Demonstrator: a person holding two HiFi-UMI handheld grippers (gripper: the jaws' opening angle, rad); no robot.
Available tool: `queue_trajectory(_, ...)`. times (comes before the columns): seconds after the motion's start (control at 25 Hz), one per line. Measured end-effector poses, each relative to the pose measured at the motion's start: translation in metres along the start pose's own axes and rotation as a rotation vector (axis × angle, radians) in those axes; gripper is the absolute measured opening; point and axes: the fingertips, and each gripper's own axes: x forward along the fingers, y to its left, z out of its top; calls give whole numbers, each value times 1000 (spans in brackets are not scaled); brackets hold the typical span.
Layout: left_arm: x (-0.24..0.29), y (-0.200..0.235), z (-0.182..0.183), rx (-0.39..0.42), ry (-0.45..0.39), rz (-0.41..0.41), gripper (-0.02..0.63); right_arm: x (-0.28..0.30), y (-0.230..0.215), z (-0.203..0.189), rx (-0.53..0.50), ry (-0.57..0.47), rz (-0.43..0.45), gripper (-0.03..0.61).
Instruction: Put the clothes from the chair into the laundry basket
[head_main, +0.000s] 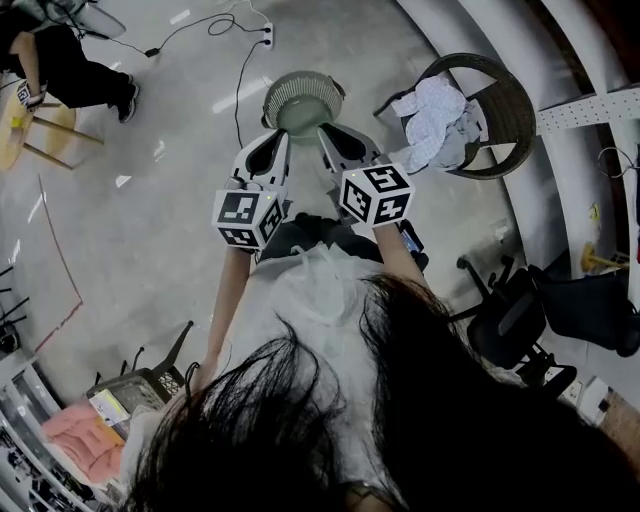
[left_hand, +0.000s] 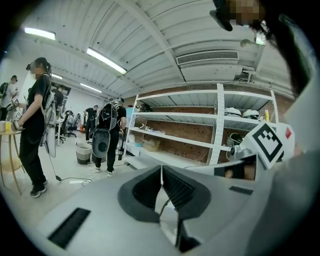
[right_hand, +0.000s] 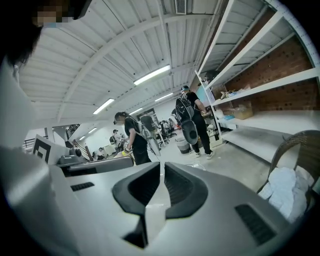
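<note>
Stood in a workroom lined with metal shelving (left_hand: 200, 142), on a pale, glossy floor (head_main: 150, 230).
Faced a wicker chair (head_main: 510, 120) ahead to the right, laundry basket (head_main: 303, 100) near it and seemingly empty. Found the clothes (head_main: 435, 120) heaped on the chair seat; judged light, soft and limp, likely to trail, best pinched at a raised fold atop the heap. Held left gripper (head_main: 270, 150) and right gripper (head_main: 335, 145) side by side toward the basket, jaws of each pressed together, nothing between them.
</note>
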Motion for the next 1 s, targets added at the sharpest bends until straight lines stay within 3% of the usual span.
queue_trajectory(0.52, 25, 10, -12, -20, 47, -134, 23, 4, -19, -18, 60, 17, -145, 40)
queue_trajectory(1.0, 106, -47, -26, 6, 110, -274, 23, -34, -118, -10, 143, -32, -292, 40)
